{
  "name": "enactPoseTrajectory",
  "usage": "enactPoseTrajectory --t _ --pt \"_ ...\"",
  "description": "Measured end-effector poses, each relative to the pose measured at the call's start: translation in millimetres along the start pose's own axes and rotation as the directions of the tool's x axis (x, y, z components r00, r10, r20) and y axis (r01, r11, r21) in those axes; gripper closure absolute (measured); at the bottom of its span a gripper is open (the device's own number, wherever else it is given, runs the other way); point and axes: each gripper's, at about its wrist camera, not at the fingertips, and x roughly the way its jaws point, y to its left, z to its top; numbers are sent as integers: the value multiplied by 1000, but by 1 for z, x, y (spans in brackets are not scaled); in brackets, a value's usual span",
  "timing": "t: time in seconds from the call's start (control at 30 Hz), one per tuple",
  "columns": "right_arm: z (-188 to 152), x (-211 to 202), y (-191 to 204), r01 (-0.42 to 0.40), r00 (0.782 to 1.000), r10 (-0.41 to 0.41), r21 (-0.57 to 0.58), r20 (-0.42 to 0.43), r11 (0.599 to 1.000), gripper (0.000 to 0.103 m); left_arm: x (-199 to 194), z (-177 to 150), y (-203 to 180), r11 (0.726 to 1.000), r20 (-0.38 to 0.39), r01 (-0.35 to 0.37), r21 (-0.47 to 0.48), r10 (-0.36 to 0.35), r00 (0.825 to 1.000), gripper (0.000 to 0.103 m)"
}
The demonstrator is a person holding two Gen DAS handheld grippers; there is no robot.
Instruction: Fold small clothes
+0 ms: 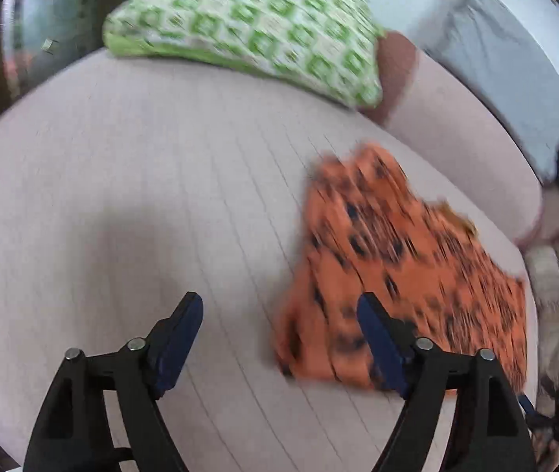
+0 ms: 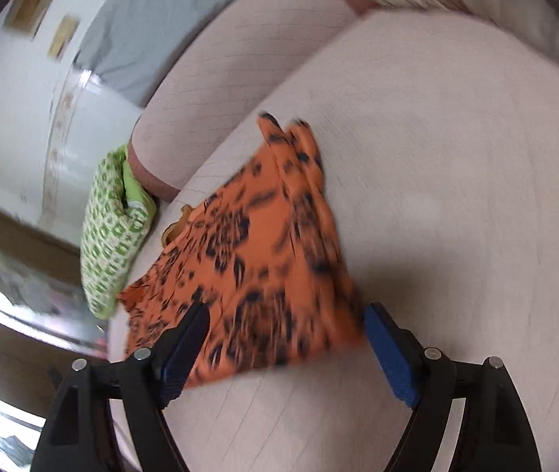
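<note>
Left gripper [image 1: 279, 306] fingers spread wide, empty, over bare sofa seat [image 1: 130, 181]. Right gripper [image 2: 285, 314] likewise wide, empty, above near edge of orange patterned garment [image 2: 256, 244]. Garment lies flat mid-seat, long axis running toward backrest; green cushion [image 1: 248, 27] beyond.

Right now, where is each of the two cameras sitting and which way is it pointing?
Left wrist: on the left tongs, angled down at the pale sofa seat; both open fingers show, the orange patterned garment lies to the right, a green cushion beyond.
Right wrist: on the right tongs, angled down over the same garment; its open fingers straddle the near edge without gripping.
Shared: garment, cushion, sofa seat. No hand or sleeve shows in either.
</note>
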Motion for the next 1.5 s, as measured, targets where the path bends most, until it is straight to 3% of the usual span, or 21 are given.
enactPoseTrajectory --t 0.1,0.2,0.27,0.4,0.47,0.6,0.63,0.67,0.7,0.77,0.87,0.93,0.97,1.07,1.17,1.27,1.4,1.5 --pt "-18 16 -8 -41 999 44 83 -25 996 20 28 -16 -14 999 -54 -28 22 29 998 21" --pt "-15 36 -18 -44 999 45 199 -3 979 19 36 -20 -26 996 1 -92 0 92 996 16" --pt "-7 35 -21 -45 998 32 257 57 965 20 38 -16 -31 996 -5 -80 -47 79 997 16" --pt "0 46 -22 -51 996 21 336 91 940 21 37 -18 -26 982 10 -76 -173 79 997 16" --pt "1 44 -21 -42 995 12 327 95 944 21 26 -27 -19 969 62 -110 -223 127 990 16" --pt "0 40 -20 -29 995 -2 311 99 950 27 29 -29 -12 963 58 -103 -249 121 991 16" --pt "0 41 -16 -22 995 -10 303 102 953 27 31 -28 -15 966 59 -108 -233 125 990 22" --pt "0 43 -13 -17 995 -14 295 102 955 29 33 -26 -20 973 55 -96 -209 110 992 47" --pt "1 43 -9 -12 995 -17 280 102 960 32 36 -23 -23 978 37 -84 -189 92 995 65" --pt "3 47 -1 21 995 -44 238 92 971 32 38 -18 -23 982 14 -83 -171 86 996 81" --pt "4 52 0 50 994 -69 220 81 974 36 43 -13 -21 982 -2 -73 -173 73 997 87" --pt "7 57 1 89 992 -104 190 70 978 63 42 -10 -25 985 -14 -76 -153 75 997 89" --pt "9 60 3 113 991 -123 168 51 979 88 40 -7 -27 986 -19 -79 -144 77 997 90" --pt "18 61 14 131 991 -132 101 7 986 92 25 6 -34 990 11 -56 -133 57 998 92" --pt "29 31 42 88 994 -90 42 55 995 93 -23 16 -52 997 121 -28 -72 36 992 93" --pt "27 -4 70 56 994 -53 -32 97 998 93 -60 10 -61 999 176 -2 -52 11 984 93" --pt "-6 -49 66 22 995 -17 -58 97 998 93 -95 -45 -46 999 182 10 -42 -2 983 93" --pt "-48 -57 36 64 998 -61 -94 28 994 88 -66 -101 -20 996 79 -78 -47 82 993 91"
